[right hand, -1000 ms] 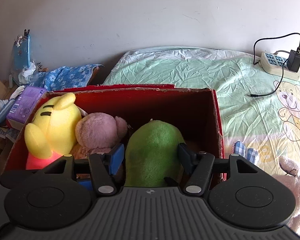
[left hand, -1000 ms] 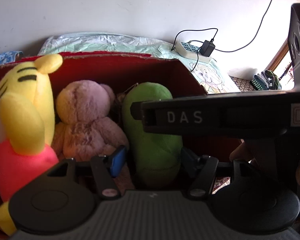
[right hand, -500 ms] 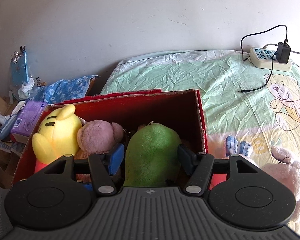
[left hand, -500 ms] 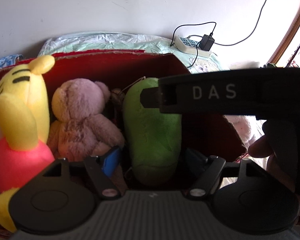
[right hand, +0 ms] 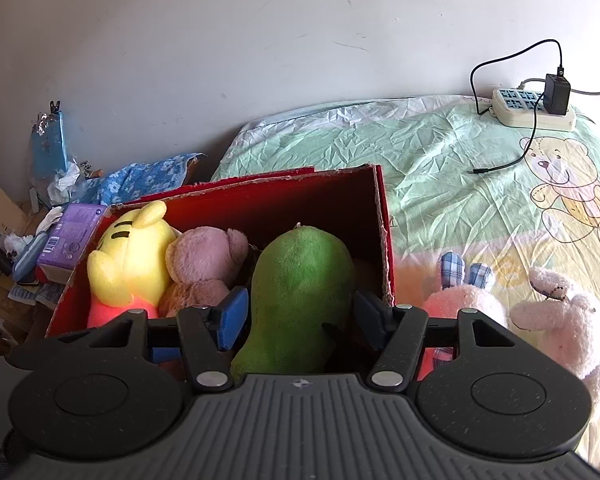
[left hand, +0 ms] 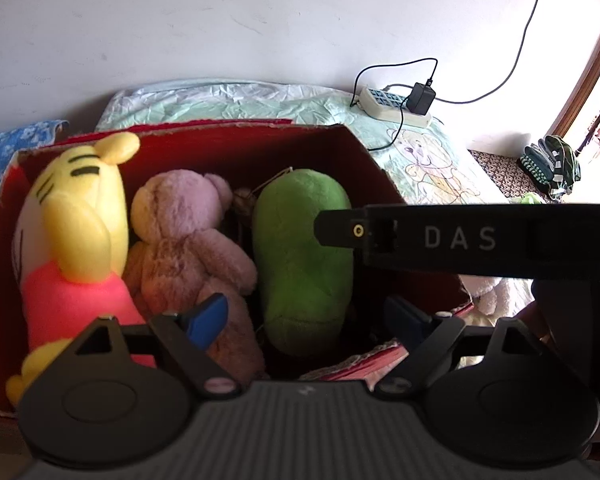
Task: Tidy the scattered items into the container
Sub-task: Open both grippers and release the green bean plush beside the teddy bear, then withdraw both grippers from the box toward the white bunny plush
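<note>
Both pairs of fingers are standing spread, pinching nothing: the left gripper [left hand: 304,320] is hovering over the red box [left hand: 364,148], the right gripper [right hand: 300,320] straddling the green plush [right hand: 300,280] without closing. Lying inside already are the yellow plush [right hand: 132,252], the mauve bear [right hand: 204,260] and the green one. Waiting outside on the bed [right hand: 440,168] are two pink plush toys [right hand: 560,320]. Showing on the right gripper's side is "DAS" [left hand: 460,238].
</note>
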Motion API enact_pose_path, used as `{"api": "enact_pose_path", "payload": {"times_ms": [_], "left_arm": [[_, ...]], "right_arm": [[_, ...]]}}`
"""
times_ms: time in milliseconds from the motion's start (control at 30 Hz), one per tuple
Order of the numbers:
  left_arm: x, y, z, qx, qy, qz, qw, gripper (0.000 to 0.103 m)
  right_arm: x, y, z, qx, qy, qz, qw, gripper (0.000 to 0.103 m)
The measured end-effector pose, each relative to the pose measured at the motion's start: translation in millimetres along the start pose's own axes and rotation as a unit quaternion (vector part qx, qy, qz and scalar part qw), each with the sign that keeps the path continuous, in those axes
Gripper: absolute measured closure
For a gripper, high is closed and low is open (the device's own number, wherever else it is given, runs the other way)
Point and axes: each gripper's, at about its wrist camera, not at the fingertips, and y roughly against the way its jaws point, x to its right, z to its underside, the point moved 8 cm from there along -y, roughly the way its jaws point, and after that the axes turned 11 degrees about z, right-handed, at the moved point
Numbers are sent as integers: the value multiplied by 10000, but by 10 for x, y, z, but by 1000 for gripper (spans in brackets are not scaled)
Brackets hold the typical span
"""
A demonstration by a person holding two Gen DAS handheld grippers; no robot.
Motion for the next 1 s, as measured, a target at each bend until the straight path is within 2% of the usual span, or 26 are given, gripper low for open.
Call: {"api": "enact_pose_path", "payload": {"times_ms": [100,300,367,433,567,800,933,1000], "left_arm": [[1,72,-4,74,61,-93,9999,18],[-50,214,-39,240,235,-340,9989,31],[-70,235,-53,254,305,-499,9980,36],[-84,254,-60,221,343,-745,9964,36],[-87,272,-59,135,318,-1244,9916,28],[-72,305,-26,144,538,-1426,9882,23],[114,359,-66,347,339,-1446,9883,13],[232,360,-100,436,179,-1451,9883,11]], "right_arm": [[1,19,29,-5,7,-42,10000,40],[18,40,63,17,55,-104,9999,40],[40,53,63,25,34,-125,9999,40],[65,74,54,50,-5,-153,9999,40],[106,140,39,117,-42,-219,9997,40],[171,261,76,165,-93,-457,9988,39],[264,387,90,335,-131,-554,9978,36],[333,453,94,423,-157,-597,9972,36]]}}
